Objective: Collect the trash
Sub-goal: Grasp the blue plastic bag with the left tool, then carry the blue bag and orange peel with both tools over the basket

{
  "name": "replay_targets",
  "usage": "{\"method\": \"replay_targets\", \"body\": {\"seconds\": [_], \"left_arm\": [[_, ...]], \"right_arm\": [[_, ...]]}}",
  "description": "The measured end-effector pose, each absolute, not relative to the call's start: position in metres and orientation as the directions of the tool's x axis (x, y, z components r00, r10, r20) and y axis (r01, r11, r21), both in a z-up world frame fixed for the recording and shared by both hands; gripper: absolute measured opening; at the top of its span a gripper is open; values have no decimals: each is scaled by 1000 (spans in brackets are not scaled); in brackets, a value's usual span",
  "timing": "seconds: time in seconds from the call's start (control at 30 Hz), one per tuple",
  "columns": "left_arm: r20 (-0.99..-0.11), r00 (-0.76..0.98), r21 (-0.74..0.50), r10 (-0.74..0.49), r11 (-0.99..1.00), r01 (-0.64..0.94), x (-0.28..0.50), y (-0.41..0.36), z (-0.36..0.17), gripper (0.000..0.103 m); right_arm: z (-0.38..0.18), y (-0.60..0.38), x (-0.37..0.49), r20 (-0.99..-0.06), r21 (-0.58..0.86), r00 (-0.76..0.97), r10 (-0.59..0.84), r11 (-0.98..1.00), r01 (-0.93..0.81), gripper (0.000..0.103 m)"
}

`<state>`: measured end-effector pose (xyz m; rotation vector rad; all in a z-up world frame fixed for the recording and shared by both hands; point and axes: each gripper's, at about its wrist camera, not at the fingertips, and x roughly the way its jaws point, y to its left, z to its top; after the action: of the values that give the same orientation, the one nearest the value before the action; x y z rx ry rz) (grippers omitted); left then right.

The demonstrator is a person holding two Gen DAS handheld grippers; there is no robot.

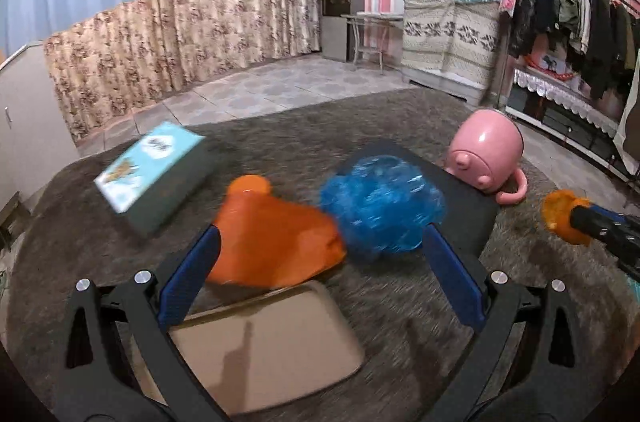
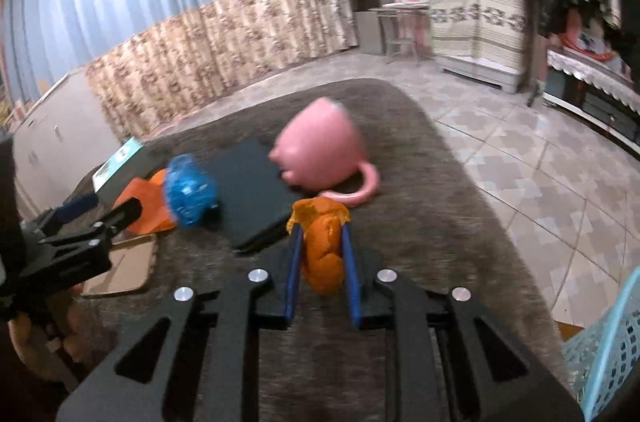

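Grey rug (image 1: 280, 138) | right gripper (image 2: 320, 226) clamps orange peel (image 2: 322, 254) | left gripper (image 1: 320, 234) wide, empty | blue basket (image 2: 612, 346) right-view only

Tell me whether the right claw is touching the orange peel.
Touching. The right wrist view shows the orange peel pinched between both blue fingers of the right claw.
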<state>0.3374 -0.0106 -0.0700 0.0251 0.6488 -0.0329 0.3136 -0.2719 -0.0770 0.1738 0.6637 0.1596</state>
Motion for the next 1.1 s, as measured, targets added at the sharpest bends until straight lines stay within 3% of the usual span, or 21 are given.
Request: {"method": "replay_targets", "body": {"seconds": [0.13, 0.2, 0.27, 0.33, 0.4, 0.7, 1.1], "left_arm": [[-635, 770, 0, -64, 997, 83, 358, -26, -78, 82], [-648, 759, 14, -66, 995, 99, 369, -33, -84, 67], [-679, 729, 3, -91, 992, 126, 375, -35, -92, 32], [-676, 731, -2, -96, 992, 129, 373, -35, -93, 27], [-656, 748, 11, -95, 991, 136, 366, -36, -89, 16], [-562, 817, 5, -127, 988, 157, 312, -43, -43, 15], [-525, 832, -7, -182, 978, 209, 261, -78, -23, 15]], "right_arm": [[-80, -288, 314, -600, 232, 777, 191, 971, -60, 20], [-83, -292, 315, -606, 232, 773, 186, 971, -52, 20], [-84, -292, 316, -608, 232, 772, 186, 971, -51, 20], [-85, -292, 316, -605, 232, 774, 187, 971, -53, 20], [-84, -293, 316, -602, 229, 777, 186, 972, -56, 20], [-72, -285, 292, -579, 199, 796, 179, 977, -75, 20], [-25, -318, 223, -493, 145, 865, 97, 989, -29, 20]]}}
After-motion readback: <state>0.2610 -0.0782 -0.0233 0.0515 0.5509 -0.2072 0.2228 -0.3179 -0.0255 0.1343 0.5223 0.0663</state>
